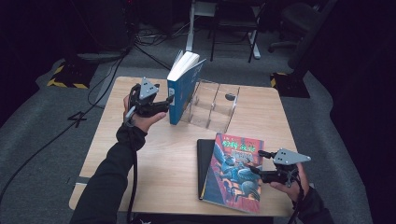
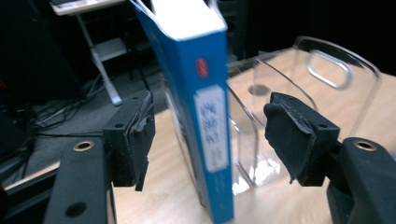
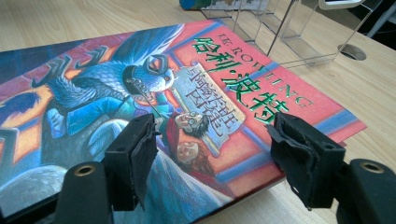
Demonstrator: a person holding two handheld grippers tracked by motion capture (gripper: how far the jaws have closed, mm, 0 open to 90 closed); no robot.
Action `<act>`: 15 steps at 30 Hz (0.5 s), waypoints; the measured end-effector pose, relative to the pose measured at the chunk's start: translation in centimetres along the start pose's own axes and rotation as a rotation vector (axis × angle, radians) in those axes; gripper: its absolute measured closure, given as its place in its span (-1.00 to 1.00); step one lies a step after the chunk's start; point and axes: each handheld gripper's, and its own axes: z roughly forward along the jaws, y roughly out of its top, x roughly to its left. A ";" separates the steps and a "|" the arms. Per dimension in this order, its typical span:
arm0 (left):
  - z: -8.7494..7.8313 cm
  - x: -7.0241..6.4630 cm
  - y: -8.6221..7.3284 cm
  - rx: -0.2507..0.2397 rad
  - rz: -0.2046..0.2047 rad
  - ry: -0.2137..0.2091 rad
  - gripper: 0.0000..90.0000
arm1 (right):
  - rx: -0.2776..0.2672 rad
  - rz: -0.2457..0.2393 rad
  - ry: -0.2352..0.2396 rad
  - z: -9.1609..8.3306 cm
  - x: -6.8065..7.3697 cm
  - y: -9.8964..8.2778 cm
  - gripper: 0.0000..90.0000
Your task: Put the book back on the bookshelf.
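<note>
- Across the middle of the scene stands the wooden table (image 1: 154, 158), the largest thing, pale and bare along its left and near-left parts.
- Toward the far side of it, right of centre, a clear plastic rack (image 1: 212, 108) with upright dividers stands on the wood; in the left gripper view its walls (image 2: 327, 79) rise just behind the right jaw.
- At the near right lies the colourful book (image 1: 233, 170), flat and cover up, with a winged creature and green lettering on red; it rests partly on a black book (image 1: 203, 158) whose left edge shows beside it.
- Just left of the rack, the blue book (image 1: 183, 88) stands upright on its lower edge, tilted a little, touching the rack's left end, pages fanned slightly at the top.
- Left of the blue book, the left gripper (image 1: 161, 100) is held level, its jaws apart on either side of the spine (image 2: 212, 135); the pads do not touch it.
- By the right edge of the colourful book, the right gripper (image 1: 259, 163) points left, its jaws wide apart and low over the cover (image 3: 201, 116), pressing on nothing.
</note>
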 end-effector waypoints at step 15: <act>-2.2 -4.5 -5.7 0.139 0.139 -0.167 -0.43 | 0.048 0.045 -0.014 -0.4 0.1 -0.6 -0.38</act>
